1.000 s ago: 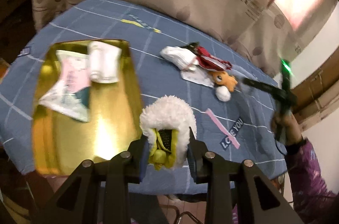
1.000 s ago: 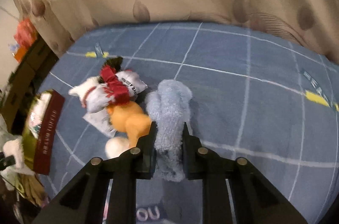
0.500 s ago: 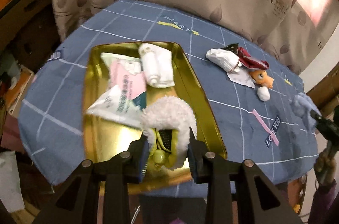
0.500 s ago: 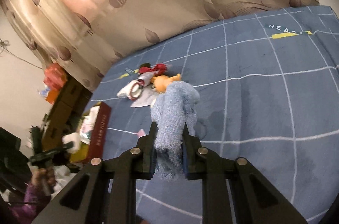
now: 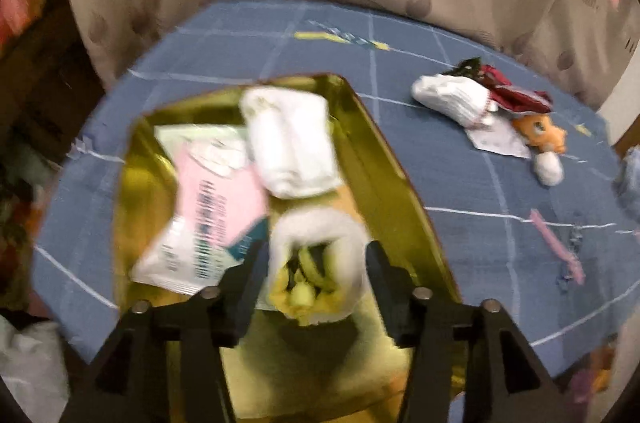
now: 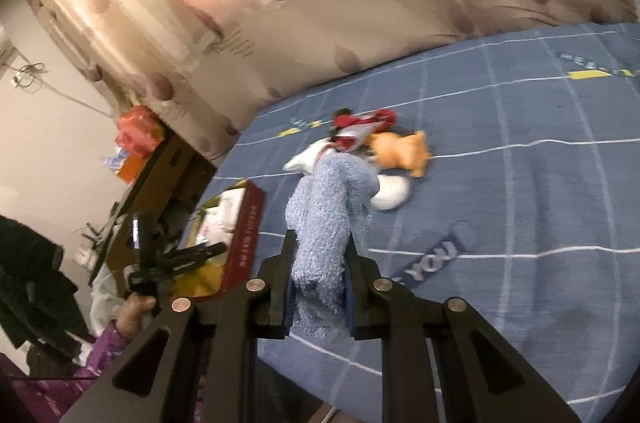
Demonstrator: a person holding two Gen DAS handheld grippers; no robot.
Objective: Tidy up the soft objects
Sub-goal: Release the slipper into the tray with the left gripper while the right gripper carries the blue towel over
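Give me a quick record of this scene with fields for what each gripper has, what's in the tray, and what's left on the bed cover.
left gripper: jaws opening, fluffy white and yellow plush between them, over gold metal tray
right gripper: shut on light blue fuzzy cloth
in tray: folded white towel, pink and white packet
on blue checked cover: orange plush toy, white and red fabric bundle

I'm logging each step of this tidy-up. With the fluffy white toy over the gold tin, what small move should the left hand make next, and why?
Probably let the jaws finish opening, then lift clear. The left gripper is opening over the gold tin, and the fluffy white toy sits loose between its fingers, gaps on both sides, so it looks released.
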